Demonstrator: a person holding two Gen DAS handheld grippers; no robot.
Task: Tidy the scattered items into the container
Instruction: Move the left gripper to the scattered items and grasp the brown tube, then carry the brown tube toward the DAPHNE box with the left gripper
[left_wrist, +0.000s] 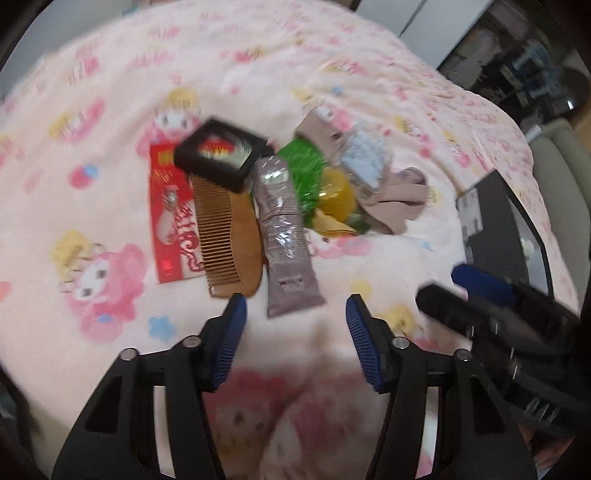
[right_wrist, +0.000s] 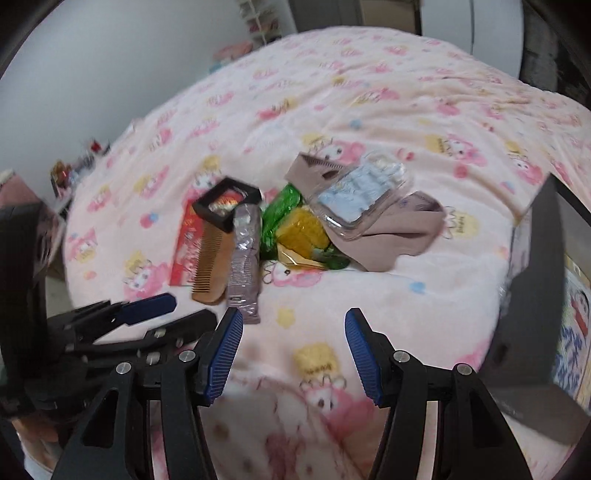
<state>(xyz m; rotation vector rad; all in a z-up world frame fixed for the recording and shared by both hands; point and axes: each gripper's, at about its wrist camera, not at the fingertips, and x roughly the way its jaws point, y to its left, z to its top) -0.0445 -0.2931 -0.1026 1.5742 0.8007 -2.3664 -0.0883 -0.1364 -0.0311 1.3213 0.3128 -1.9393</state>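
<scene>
Left wrist view: left gripper (left_wrist: 295, 314) jaws wide, holding nothing, hovering above the bed's pink blanket (left_wrist: 92, 229). Pile at 12 o'clock: wooden comb (left_wrist: 225, 236) beside a grey tube (left_wrist: 284, 229), black-framed box (left_wrist: 221, 155) at 11, red packet (left_wrist: 170, 221) under the comb. Dark container (left_wrist: 498, 236) at 2 o'clock, apart from the pile.

Right wrist view: right gripper (right_wrist: 293, 321) jaws wide, empty. Clear blister pack (right_wrist: 362, 192) on beige cloth (right_wrist: 399, 236) at 1 o'clock; green wrapper (right_wrist: 280, 214), yellow item (right_wrist: 303, 229) at 12.

Judged: approach stage, nothing collected. Next: descend on the tube, nearest, close across its width.
</scene>
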